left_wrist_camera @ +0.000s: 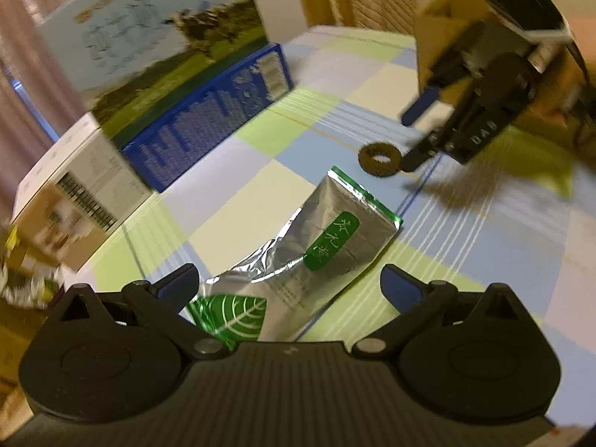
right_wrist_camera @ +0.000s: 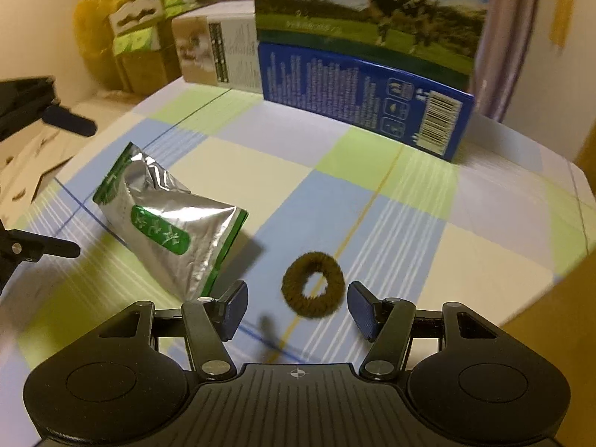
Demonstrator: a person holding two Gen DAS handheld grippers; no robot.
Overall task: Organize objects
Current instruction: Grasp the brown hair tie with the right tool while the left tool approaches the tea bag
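While both tools hang tilted down over the checked worktop [right_wrist_camera: 428, 201], I read this as the reaching step, with nothing picked up yet. My right tongs [right_wrist_camera: 298, 307] stand apart and empty, and the fuzzy brown ring [right_wrist_camera: 312, 284] lies flat on the cloth just ahead of them, roughly centred between the two blue pads. My left tongs [left_wrist_camera: 288, 288] are spread wide too, with the lower end of the silver and green foil packet [left_wrist_camera: 316, 246] lying between their tips, unpinched as far as I can judge. Packet and ring sit near each other, apart. Behind them a blue box [right_wrist_camera: 367, 102] and a cow-printed carton [right_wrist_camera: 372, 11] stand at the far edge. Next I would lower the right tongs so the pads straddle the ring, then close.
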